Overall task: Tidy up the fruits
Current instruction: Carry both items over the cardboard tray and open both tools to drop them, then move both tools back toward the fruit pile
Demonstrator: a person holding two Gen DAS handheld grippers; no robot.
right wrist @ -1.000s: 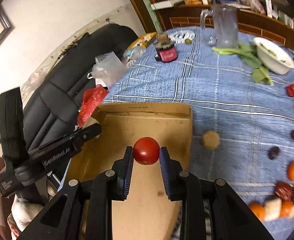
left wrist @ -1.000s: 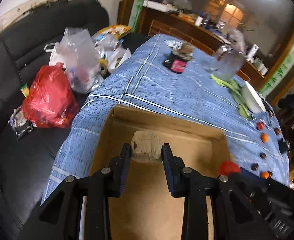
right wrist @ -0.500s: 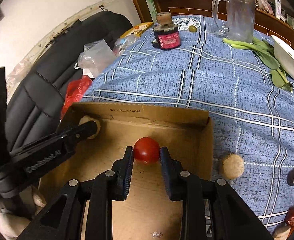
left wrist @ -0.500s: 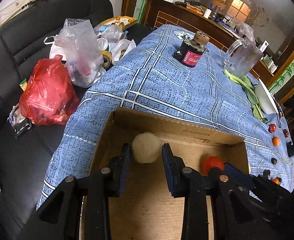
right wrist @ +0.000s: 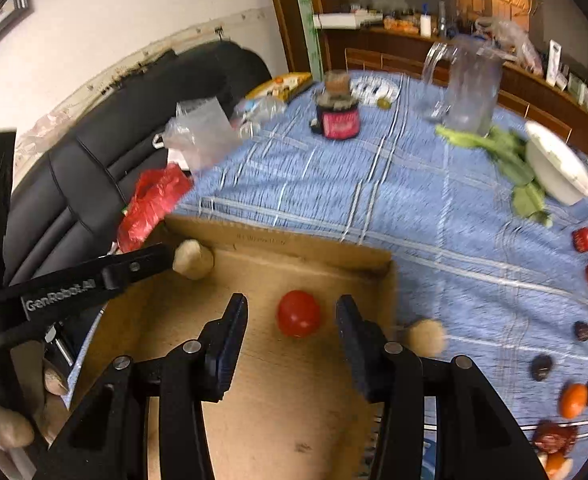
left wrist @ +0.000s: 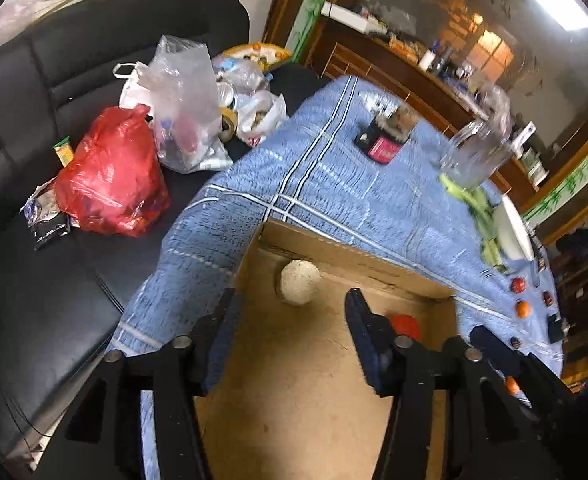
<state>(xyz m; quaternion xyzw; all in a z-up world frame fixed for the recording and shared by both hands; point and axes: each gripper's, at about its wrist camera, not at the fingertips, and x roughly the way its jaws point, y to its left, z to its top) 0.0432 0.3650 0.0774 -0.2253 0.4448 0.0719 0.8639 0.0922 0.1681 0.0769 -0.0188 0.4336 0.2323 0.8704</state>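
Note:
A cardboard box (left wrist: pixel 374 264) (right wrist: pixel 314 244) lies on the blue tablecloth. A pale round fruit (left wrist: pixel 299 282) (right wrist: pixel 193 258) rests in its far left corner. A red tomato (right wrist: pixel 299 313) (left wrist: pixel 405 323) lies on the box floor near the right wall. My left gripper (left wrist: pixel 292 316) is open over the box, just behind the pale fruit. My right gripper (right wrist: pixel 292 320) is open with the tomato lying loose between its fingers. Another pale fruit (right wrist: pixel 426 337) sits on the cloth outside the box's right wall.
Several small red, orange and dark fruits (right wrist: pixel 582 332) lie in a row at the right. A jar (right wrist: pixel 338 116), glass pitcher (right wrist: pixel 470 88), greens (right wrist: pixel 506 156) and white bowl (right wrist: pixel 558 168) stand farther back. A black sofa with plastic bags (left wrist: pixel 114 184) is at the left.
Both grippers have opened. The pale fruit and the tomato have been let go and now lie on the box floor. Both grippers have drawn back a little.

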